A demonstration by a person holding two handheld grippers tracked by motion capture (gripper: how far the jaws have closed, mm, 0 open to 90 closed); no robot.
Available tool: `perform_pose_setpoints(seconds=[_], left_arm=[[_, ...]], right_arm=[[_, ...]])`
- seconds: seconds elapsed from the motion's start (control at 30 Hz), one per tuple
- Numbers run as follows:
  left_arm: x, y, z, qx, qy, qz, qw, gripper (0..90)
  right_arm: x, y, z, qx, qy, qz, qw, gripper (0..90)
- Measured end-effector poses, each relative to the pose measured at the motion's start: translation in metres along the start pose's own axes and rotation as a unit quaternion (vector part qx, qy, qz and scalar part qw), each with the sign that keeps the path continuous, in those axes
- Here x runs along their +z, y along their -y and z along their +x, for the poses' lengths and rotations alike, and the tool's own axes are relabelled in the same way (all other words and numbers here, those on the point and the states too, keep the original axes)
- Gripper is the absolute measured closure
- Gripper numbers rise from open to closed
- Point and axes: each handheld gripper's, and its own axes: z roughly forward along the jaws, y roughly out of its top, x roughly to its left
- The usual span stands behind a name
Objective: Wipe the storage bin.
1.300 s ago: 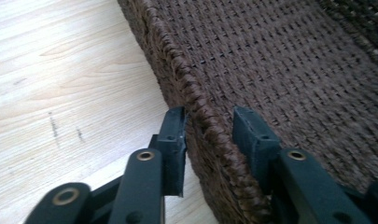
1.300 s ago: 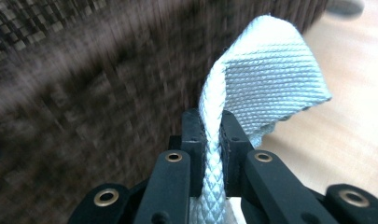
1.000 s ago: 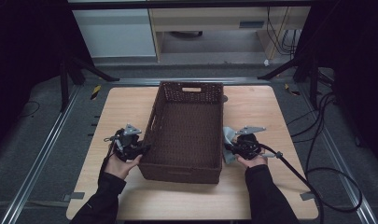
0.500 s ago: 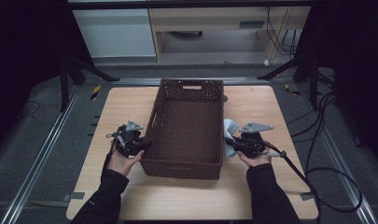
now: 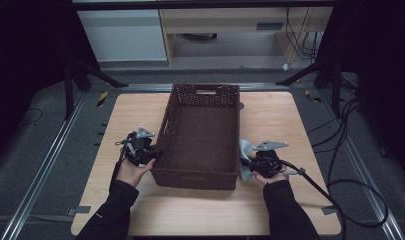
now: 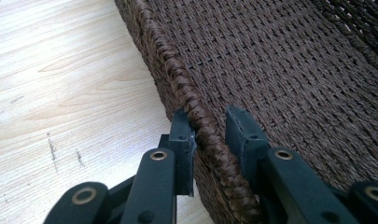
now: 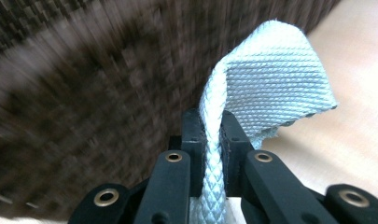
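The cloth (image 7: 252, 98), pale blue and woven, is pinched in the right gripper (image 7: 213, 135), whose jaws are closed on a fold of it. In the right gripper view the cloth rises upright from between the jaws and its top flops over to the right. In the high view the cloth (image 5: 245, 159) hangs just beside the basket's right wall, near its front corner, long axis roughly vertical; whether it touches the wall I cannot tell.

The basket (image 5: 200, 130), brown wicker and rectangular, lies with its long axis running away from the person, a handle slot in the far wall. It stands between the two hands, and its right wall rises between the cloth and the basket's inside.

The left gripper (image 6: 210, 137) straddles the basket's left rim (image 6: 196, 116), one jaw outside the wall and one inside, set narrow. The outer jaw touches the braid; the inner one shows a slight gap.

The table (image 5: 280, 120) is light wood, with cables trailing off to the right.
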Motion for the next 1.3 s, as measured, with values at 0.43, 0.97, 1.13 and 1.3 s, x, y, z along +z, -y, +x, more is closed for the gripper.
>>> perform_pose_setpoints(seconds=[0.43, 0.97, 1.13, 1.3], left_arm=[[0.000, -0.001, 0.000, 0.004, -0.004, 0.004, 1.0000, 72.2], [0.001, -0.002, -0.001, 0.001, -0.004, 0.002, 1.0000, 72.3], [0.001, -0.002, -0.001, 0.002, -0.005, 0.002, 1.0000, 72.3], [0.001, -0.001, -0.001, 0.000, -0.004, 0.002, 1.0000, 72.3]], right_arm=[[-0.021, -0.015, 0.014, -0.032, 0.000, -0.030, 0.9990, 83.8], [-0.015, 0.009, 0.018, -0.003, -0.011, -0.001, 0.9999, 83.9], [-0.038, -0.006, 0.029, -0.025, -0.009, -0.036, 0.9990, 83.9], [-0.036, -0.001, 0.035, -0.041, -0.002, -0.017, 0.9990, 83.9]])
